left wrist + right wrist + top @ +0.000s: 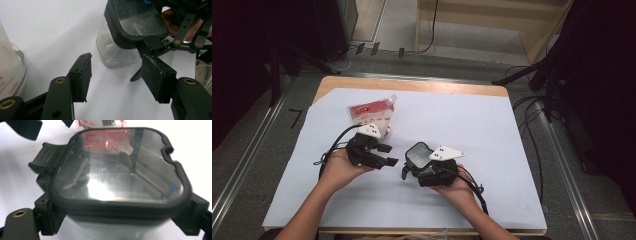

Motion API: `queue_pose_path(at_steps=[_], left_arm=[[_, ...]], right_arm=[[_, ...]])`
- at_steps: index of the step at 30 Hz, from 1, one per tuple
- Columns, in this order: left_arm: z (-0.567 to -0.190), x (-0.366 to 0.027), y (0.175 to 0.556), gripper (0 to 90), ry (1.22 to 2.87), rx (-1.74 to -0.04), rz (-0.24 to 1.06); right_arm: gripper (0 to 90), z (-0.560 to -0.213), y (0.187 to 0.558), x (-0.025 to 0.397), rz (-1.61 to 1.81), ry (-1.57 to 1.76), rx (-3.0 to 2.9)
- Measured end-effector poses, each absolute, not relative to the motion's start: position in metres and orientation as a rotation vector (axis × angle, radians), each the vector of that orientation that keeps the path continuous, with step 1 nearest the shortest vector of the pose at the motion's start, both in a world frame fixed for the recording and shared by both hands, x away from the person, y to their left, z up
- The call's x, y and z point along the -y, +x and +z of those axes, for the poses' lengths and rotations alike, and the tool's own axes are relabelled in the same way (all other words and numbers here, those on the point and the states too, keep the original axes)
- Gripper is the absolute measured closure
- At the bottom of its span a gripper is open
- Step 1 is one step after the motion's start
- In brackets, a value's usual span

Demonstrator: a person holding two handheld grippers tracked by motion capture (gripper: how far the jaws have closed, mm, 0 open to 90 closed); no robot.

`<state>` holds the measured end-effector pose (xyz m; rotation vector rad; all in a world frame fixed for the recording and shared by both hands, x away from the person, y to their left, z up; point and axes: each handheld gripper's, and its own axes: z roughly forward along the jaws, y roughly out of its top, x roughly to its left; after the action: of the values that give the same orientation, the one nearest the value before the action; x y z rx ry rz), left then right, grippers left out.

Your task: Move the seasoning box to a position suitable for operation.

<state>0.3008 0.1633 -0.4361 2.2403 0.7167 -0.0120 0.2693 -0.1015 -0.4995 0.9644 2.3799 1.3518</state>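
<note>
Right claw (414, 169) clamped on clear lidded container (418, 154), mid-bench (492, 150). Left claw (387, 155) wide open, just beside it. I judge container rigid, light, slick-walled; I'd grip lid latch tab (47, 156), not glossy sides. Refill pouch (371, 115) behind.

Pouch (10, 72) cut by left edge; container (117, 177) base behind its lid
</note>
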Motion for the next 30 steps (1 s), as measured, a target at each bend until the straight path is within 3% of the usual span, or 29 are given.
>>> queue_pose_path(at_steps=[9, 15, 21, 30], left_arm=[[-0.434, -0.163, 0.300, 42.8, 2.228, -0.708, -0.014], [-0.435, -0.163, 0.300, 42.8, 2.226, -0.707, -0.027], [-0.435, -0.162, 0.299, 44.5, 2.229, -0.726, -0.024], [-0.438, -0.161, 0.299, 60.4, 2.244, -0.738, -0.060]], right_arm=[[15.8, -0.490, 0.263, 0.125, 1.368, 0.999, -2.480], [28.4, -0.481, 0.258, 0.137, 1.386, 0.993, -2.492], [47.4, -0.472, 0.258, 0.144, 1.343, 0.943, -2.516], [82.2, -0.462, 0.258, 0.155, 1.340, 0.968, -2.499]])
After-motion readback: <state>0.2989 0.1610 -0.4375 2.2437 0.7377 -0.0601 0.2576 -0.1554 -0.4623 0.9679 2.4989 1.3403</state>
